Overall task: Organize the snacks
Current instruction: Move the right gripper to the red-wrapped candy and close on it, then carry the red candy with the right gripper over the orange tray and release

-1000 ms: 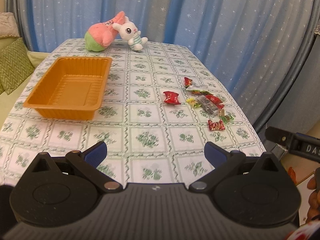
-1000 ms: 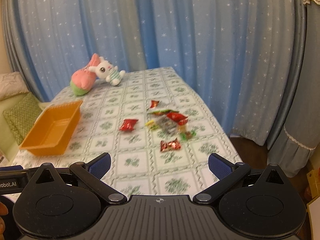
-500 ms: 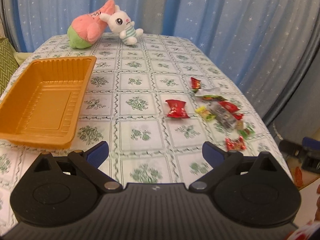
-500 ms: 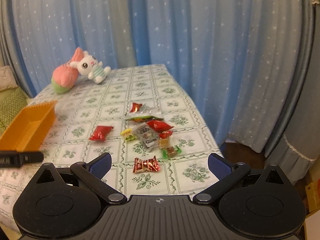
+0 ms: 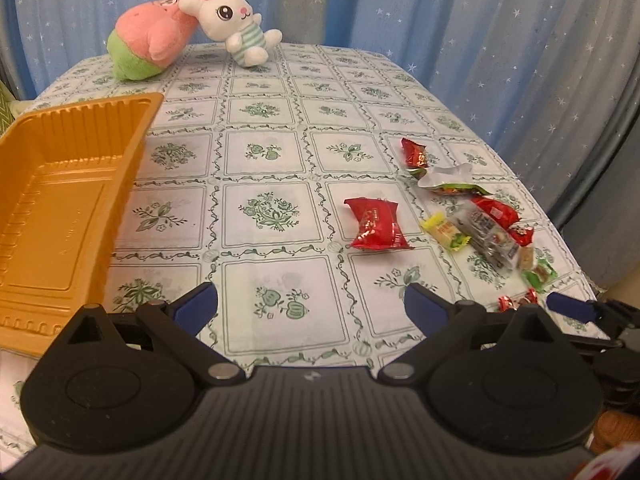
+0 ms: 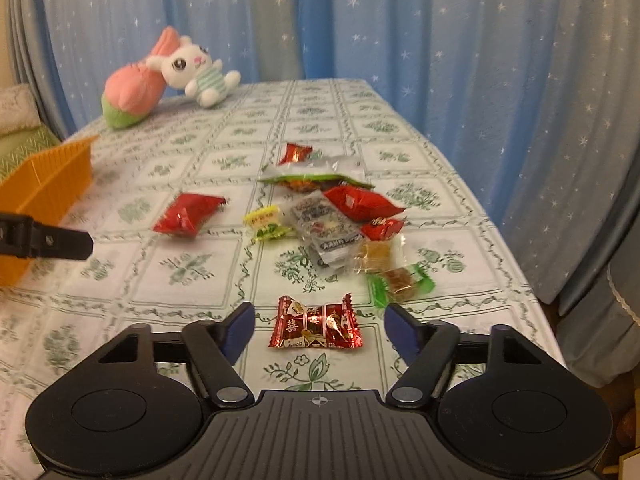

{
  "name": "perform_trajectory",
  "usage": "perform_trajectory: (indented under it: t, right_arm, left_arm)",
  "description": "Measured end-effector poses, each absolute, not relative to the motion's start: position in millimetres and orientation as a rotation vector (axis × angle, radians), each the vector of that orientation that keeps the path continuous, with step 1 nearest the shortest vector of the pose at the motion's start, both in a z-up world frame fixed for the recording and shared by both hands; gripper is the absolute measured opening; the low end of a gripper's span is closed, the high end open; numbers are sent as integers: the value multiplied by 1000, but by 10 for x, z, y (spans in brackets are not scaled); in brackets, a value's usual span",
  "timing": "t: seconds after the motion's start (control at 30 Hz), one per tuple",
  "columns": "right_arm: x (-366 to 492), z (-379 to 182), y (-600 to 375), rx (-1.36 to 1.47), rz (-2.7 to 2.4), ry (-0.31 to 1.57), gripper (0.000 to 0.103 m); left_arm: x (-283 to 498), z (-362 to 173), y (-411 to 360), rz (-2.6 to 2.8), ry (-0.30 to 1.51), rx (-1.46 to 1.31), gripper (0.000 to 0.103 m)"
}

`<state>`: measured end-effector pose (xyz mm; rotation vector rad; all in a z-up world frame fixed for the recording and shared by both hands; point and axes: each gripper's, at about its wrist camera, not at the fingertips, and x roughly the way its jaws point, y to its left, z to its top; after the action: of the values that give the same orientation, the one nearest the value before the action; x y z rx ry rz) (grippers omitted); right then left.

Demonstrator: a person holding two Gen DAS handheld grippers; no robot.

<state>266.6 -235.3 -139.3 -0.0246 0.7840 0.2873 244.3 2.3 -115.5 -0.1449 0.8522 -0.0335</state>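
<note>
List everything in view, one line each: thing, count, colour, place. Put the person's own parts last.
tray: one, orange, empty, left side of the table.
red candy: one, red and gold twist wrap, between the right gripper's fingers, untouched.
red packet: one, red, alone, mid-table.
snack pile: several wrappers, red, green, yellow, clear, right side of the table.
pink plush: one, pink and green, far end.
bunny plush: one, white, leaning on the pink plush.
tablecloth: one, white with green print.
curtain: blue, starred, behind.
left gripper: open, over bare cloth.
right gripper: open, jaws just been closing around the red candy.
</note>
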Motion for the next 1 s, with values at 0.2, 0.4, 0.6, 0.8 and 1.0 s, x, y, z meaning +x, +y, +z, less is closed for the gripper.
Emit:
perform_trajectory:
  t: [0.2,0.4,0.6,0.8,1.0]
  right_arm:
    - [2692,-1513,-2310,-54,275,789,58]
    - [2692,-1515,-2266,-80,276,773,58]
    - [2694,-1508,-2212,-106,293,770,47]
    - [2685,-1505,-2187,-129,287,767,18]
    - [2687,-1457,-2200,-129,286,758,18]
  left_arm:
    - [2519,-1236,12,-42,861,-148,99]
    - [2556,-1281,-13,-47,866,-142,99]
    - [2575,-1296,-27,-53,867,-143,99]
    - [2653,-1321,-59,-74,863,-133,98]
    - [2802,-1340,-74,-94,845,-130,96]
